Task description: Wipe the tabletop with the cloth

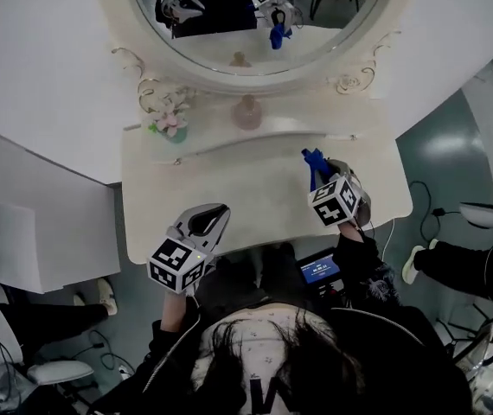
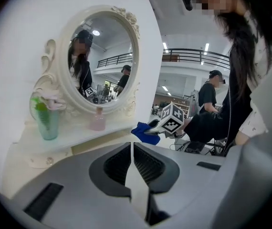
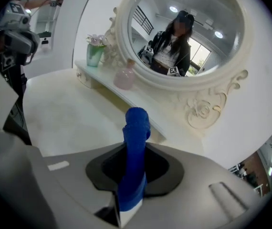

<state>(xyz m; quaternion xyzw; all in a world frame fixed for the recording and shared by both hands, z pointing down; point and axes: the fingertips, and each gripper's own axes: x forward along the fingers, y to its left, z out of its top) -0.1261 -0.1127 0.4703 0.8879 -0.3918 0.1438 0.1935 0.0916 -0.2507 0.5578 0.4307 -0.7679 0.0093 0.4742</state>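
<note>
Blue cloth stands bunched between the 2 jaws of the right tool, which pinch it tight. Its free end sticks out ahead of that tool over the pale tabletop; whether it touches, I cannot tell. Well to that tool's left, the left tool hangs at the tabletop's near edge, jaws pressed together on nothing. Wiping looks about to begin: the right tool should tip down until the cloth presses flat, then sweep leftward.
</note>
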